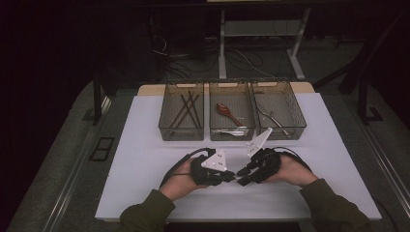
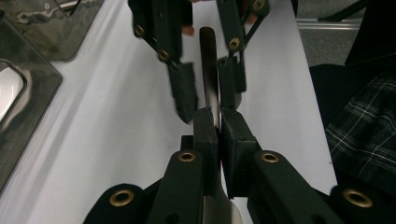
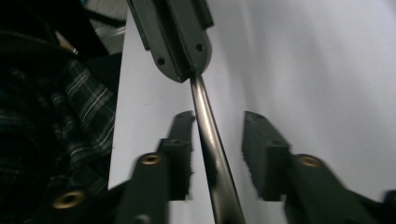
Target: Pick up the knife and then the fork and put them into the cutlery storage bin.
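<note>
A slim, shiny metal utensil handle [image 2: 209,70] runs straight out from my left gripper [image 2: 217,119], whose jaws are shut on it. In the high view the left gripper [image 1: 231,179] and the right gripper [image 1: 241,176] meet tip to tip above the front middle of the white table [image 1: 145,159]. The right gripper [image 3: 219,119] straddles the same handle [image 3: 212,140]. The handle lies close to one of its fingers, with a clear gap to the other. The left gripper's tip [image 3: 187,70] shows just beyond. What the utensil's working end looks like is hidden.
Three clear bins stand in a row behind the grippers. The left bin [image 1: 181,135] holds dark chopsticks [image 1: 186,108], the middle bin [image 1: 231,137] a brown spoon [image 1: 225,110], the right bin [image 1: 280,133] metal cutlery. Dark floor with cables lies beyond the table.
</note>
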`<state>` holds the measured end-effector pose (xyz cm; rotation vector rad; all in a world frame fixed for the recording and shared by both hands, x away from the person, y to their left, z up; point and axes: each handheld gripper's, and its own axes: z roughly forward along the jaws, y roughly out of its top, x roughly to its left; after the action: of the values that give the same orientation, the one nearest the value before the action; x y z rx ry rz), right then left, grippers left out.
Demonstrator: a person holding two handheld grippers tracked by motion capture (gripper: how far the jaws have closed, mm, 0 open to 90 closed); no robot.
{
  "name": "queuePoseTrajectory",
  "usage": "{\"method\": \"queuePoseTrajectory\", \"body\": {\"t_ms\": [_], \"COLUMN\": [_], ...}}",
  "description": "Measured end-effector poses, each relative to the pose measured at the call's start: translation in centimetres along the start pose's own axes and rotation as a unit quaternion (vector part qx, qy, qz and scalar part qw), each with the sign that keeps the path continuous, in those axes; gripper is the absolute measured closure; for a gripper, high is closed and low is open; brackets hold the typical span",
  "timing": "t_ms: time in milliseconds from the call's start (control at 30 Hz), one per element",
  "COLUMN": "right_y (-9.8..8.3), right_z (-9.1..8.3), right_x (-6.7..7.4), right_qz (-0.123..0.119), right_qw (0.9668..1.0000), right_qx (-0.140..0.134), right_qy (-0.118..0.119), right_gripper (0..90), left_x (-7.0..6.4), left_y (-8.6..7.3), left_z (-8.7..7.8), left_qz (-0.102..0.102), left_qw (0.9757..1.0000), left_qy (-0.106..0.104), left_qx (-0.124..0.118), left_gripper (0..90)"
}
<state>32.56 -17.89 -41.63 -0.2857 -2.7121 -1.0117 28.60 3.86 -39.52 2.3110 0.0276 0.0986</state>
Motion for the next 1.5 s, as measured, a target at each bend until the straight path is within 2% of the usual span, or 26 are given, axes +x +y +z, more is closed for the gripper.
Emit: {"method": "queuePoseTrajectory", "body": {"t_ms": [67,233,267,300,333,367,500,700,900,1033,1233,1367,1433,1500], "right_y": [0.1,0.1,0.1,0.0,0.1,0.0,-0.1,-0.3,-0.4,-0.6,-1.0,-1.4,-1.6,-1.7], "right_z": [0.2,0.4,0.5,0.7,0.9,0.9,0.4,0.1,0.3,0.2,0.1,-0.4,-0.6,-0.9], "right_x": [0.1,0.3,0.4,0.5,0.6,0.4,0.1,-0.1,-0.2,-0.5,-0.8,-0.9,-1.1,-1.1], "right_qz": [-0.007,-0.026,-0.026,-0.032,-0.02,-0.032,-0.02,-0.015,-0.011,-0.011,0.006,0.021,0.02,0.026], "right_qw": [0.9999,0.9994,0.9992,0.9989,0.9991,0.9988,0.9994,0.9991,0.9987,0.9981,0.9963,0.9947,0.994,0.9926], "right_qx": [0.007,0.021,0.026,0.031,0.033,0.036,0.027,0.029,0.032,0.033,0.027,0.02,0.016,0.013], "right_qy": [0.004,0.01,0.015,0.017,0.017,0.009,-0.004,-0.025,-0.037,-0.051,-0.081,-0.099,-0.106,-0.118], "right_gripper": [74.6,79.9,85.1,86.3,86.3,86.4,86.3,86.3,86.3,86.3,86.2,86.2,86.2,86.2], "left_x": [0.0,-0.1,-0.1,0.0,0.1,0.2,0.3,0.6,0.7,0.5,0.3,0.2,0.1,0.0], "left_y": [0.1,0.0,0.1,0.2,0.2,0.2,-0.3,-0.6,-1.0,-1.8,-3.3,-4.4,-5.1,-5.9], "left_z": [0.0,0.3,0.2,0.1,0.0,0.0,0.1,-0.3,-0.9,-1.5,-3.0,-4.2,-4.6,-5.1], "left_qz": [0.002,0.006,0.004,0.002,0.0,-0.003,-0.012,-0.032,-0.06,-0.081,-0.104,-0.124,-0.13,-0.144], "left_qw": [1.0,0.9999,1.0,0.9999,0.9999,0.9999,0.9999,0.9992,0.9967,0.9936,0.9886,0.9827,0.9801,0.9762], "left_qy": [-0.001,-0.005,0.0,-0.006,-0.009,-0.012,-0.005,0.007,0.015,0.03,0.057,0.083,0.097,0.113], "left_qx": [0.001,0.007,0.0,-0.011,-0.011,-0.006,-0.006,-0.024,-0.052,-0.073,-0.093,-0.11,-0.114,-0.117], "left_gripper": [84.7,84.6,85.3,89.3,89.3,89.1,88.7,79.6,67.4,59.5,48.6,41.7,38.1,34.2]}}
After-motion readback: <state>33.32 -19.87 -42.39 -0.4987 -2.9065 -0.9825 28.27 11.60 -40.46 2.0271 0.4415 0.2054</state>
